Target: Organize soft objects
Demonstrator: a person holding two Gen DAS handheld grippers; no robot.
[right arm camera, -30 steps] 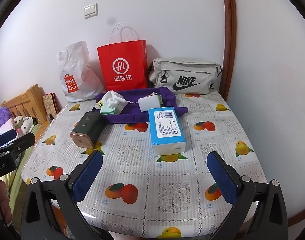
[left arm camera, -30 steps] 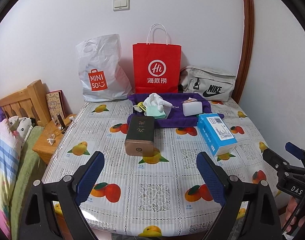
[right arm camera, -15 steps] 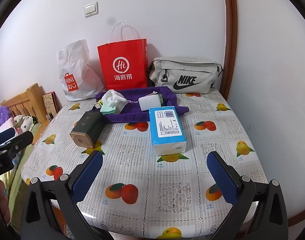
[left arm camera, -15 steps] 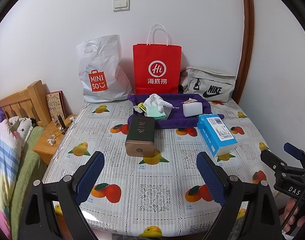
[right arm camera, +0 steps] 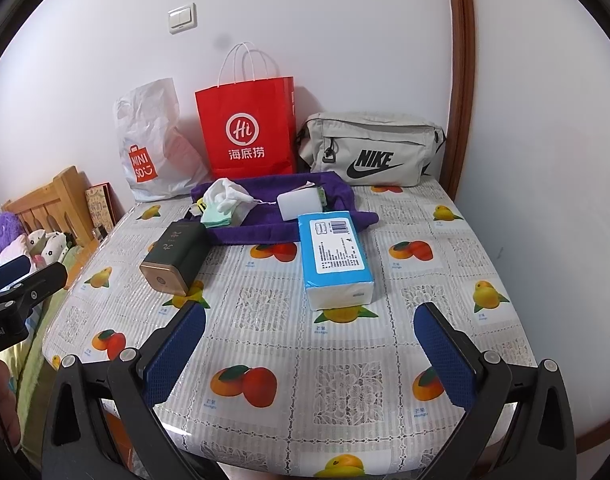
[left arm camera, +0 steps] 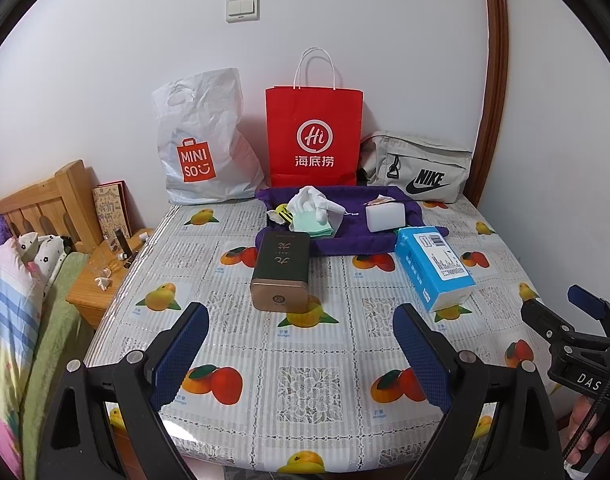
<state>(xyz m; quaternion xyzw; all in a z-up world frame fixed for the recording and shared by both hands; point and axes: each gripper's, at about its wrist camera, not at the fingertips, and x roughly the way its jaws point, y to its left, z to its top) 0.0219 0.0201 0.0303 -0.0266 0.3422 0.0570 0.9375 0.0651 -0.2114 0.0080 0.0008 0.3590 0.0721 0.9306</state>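
Note:
A purple towel (left arm camera: 353, 236) (right arm camera: 257, 232) lies at the back of the table. On it rest a white cloth (left arm camera: 313, 204) (right arm camera: 225, 196), a folded mint-green cloth (left arm camera: 311, 226) (right arm camera: 215, 216) and a white sponge block (left arm camera: 385, 218) (right arm camera: 298, 205). A blue tissue pack (left arm camera: 433, 268) (right arm camera: 335, 260) lies in front of the towel on the right. My left gripper (left arm camera: 301, 344) hovers open over the near table edge, well short of everything. My right gripper (right arm camera: 311, 344) is open too, just short of the tissue pack, with nothing between its fingers.
A dark green tin (left arm camera: 281, 272) (right arm camera: 177, 258) lies in front of the towel. Against the wall stand a white Miniso bag (left arm camera: 201, 148), a red paper bag (left arm camera: 313, 136) and a grey Nike bag (left arm camera: 417, 168). A bed and wooden nightstand (left arm camera: 101, 272) are left of the fruit-print table (left arm camera: 305, 380).
Both grippers have barely shifted; the views move slightly closer to the table. Nothing on the table has moved.

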